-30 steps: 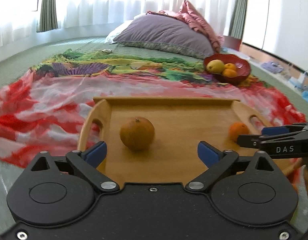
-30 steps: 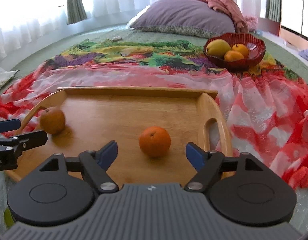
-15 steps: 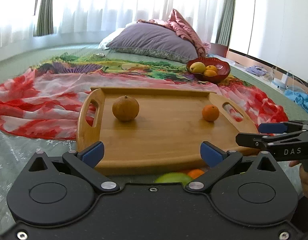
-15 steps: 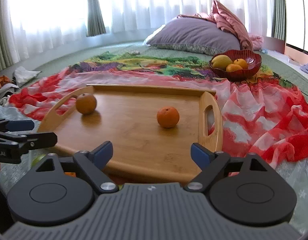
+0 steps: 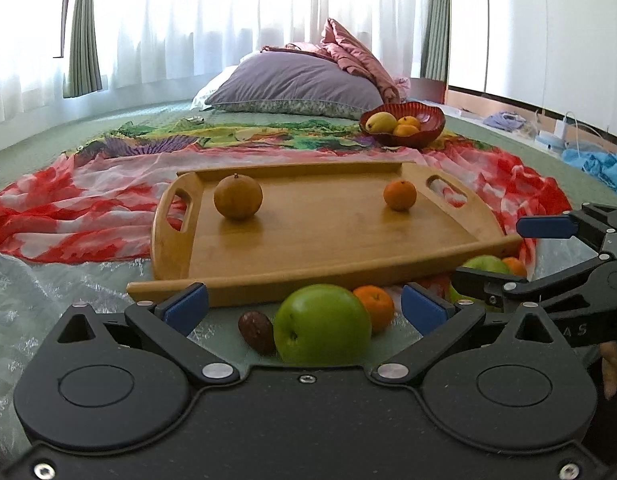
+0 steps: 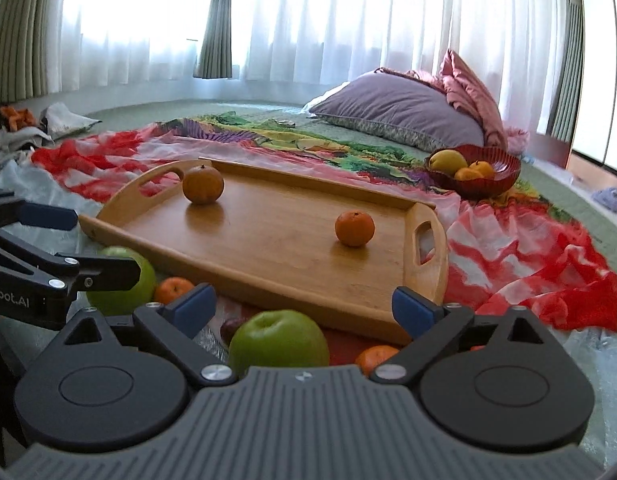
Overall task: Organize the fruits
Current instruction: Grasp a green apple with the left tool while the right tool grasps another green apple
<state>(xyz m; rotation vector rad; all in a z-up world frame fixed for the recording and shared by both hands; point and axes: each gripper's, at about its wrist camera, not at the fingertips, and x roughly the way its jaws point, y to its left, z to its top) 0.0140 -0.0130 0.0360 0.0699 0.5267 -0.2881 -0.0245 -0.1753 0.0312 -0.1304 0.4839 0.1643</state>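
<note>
Wooden tray is laid crosswise, handles left and right; left gripper and right gripper are spread, nothing held; green apple is found beside the tray's near edge.

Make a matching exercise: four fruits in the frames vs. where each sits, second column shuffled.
Things:
1. brown-orange fruit
2. small orange
3. yellow fruit
4. green apple

Places:
A. in the red bowl
B. on the wooden tray, near its right handle
C. on the bed, in front of the tray, between the left gripper's open jaws
D. on the tray, near its left handle

Pairs: 1-D, 2-B, 3-A, 4-C
</note>
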